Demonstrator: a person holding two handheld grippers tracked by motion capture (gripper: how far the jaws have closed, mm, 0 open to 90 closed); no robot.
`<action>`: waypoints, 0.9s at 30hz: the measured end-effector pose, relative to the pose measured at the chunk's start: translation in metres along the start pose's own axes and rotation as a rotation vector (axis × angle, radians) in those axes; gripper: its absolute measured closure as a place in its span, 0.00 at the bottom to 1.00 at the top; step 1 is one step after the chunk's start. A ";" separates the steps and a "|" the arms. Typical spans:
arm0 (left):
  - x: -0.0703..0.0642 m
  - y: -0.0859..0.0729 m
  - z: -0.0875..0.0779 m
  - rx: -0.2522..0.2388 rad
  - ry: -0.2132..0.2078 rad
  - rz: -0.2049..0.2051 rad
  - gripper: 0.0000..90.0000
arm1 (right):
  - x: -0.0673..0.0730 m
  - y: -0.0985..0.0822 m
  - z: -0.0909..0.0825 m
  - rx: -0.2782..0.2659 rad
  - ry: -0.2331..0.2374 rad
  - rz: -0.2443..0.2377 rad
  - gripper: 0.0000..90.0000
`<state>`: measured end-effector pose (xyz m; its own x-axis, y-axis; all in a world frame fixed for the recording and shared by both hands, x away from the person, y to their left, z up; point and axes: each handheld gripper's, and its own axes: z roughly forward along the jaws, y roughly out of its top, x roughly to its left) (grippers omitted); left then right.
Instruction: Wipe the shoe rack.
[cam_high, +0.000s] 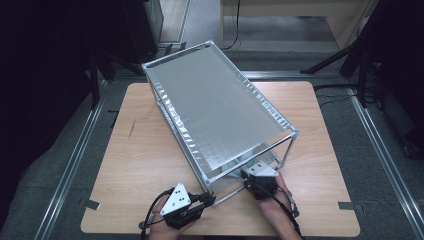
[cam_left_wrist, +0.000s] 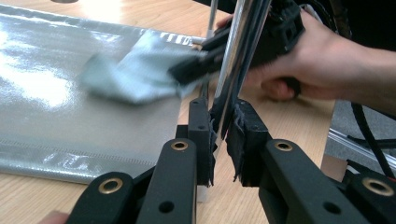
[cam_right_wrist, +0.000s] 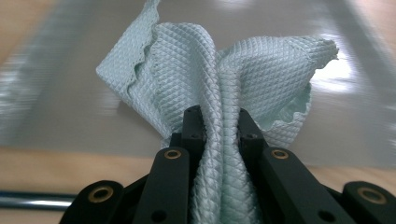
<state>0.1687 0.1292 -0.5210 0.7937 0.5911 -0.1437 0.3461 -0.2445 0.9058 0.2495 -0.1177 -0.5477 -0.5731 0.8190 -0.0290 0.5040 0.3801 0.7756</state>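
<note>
Wooden table (cam_high: 140, 150), black cables (cam_high: 345, 95) beyond.

Pale mint waffle-weave cloth (cam_right_wrist: 219, 70), silver shelf sheet (cam_high: 215, 105)

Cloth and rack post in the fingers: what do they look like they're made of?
Cloth: pale green woven fabric, probably microfibre, with a fine diamond weave and soft folds. Post: bright metal, likely chromed or polished steel, judging by its mirror-like streaks.

Two grippers, left (cam_high: 209, 198) and right (cam_high: 248, 176), are working at one metal rack (cam_high: 215, 105); one pale green cloth (cam_right_wrist: 219, 79) is showing, and one worktop (cam_high: 145, 150) is carrying everything.
</note>
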 end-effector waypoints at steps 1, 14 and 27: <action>0.000 0.000 0.000 0.000 0.001 0.001 0.89 | 0.008 0.000 0.000 0.000 0.025 -0.018 0.88; 0.000 0.000 -0.001 0.002 -0.001 -0.003 0.89 | 0.042 -0.001 -0.001 0.002 0.144 -0.098 0.88; 0.001 -0.001 -0.002 -0.003 -0.009 -0.010 0.88 | -0.061 -0.009 -0.007 -0.008 -0.061 0.071 0.89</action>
<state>0.1682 0.1315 -0.5217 0.7948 0.5864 -0.1562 0.3526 -0.2368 0.9053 0.2751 -0.1742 -0.5486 -0.4959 0.8683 -0.0118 0.5366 0.3170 0.7820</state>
